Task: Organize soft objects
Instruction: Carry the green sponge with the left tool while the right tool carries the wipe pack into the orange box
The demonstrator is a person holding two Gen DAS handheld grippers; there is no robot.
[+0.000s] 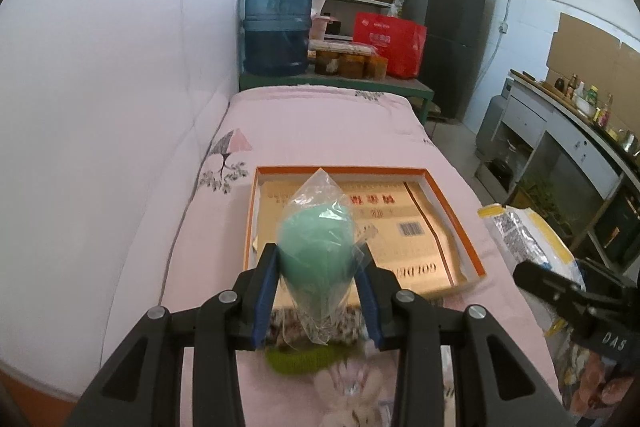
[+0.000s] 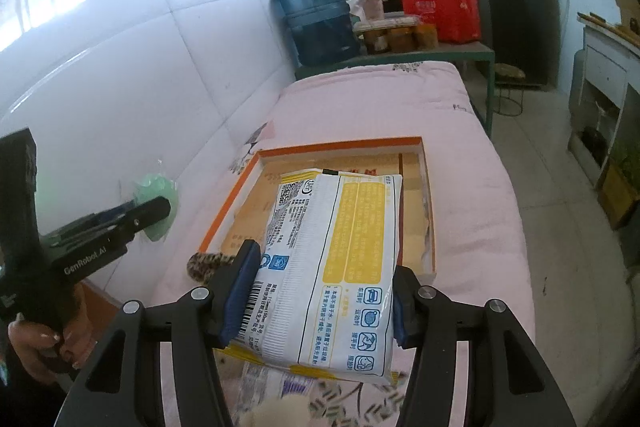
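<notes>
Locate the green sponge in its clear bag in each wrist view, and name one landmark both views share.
Left wrist view: the green sponge in its clear bag sits low centre, clamped in the left gripper, in front of the orange-rimmed box.
Right wrist view: the sponge is at the left edge, against the white wall, in that same gripper.
Shared landmark: the blue water jug.

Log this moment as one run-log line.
left hand-held gripper: shut on bagged green sponge | right hand-held gripper: shut on white-yellow packet | orange-rimmed box: below both, empty
</notes>
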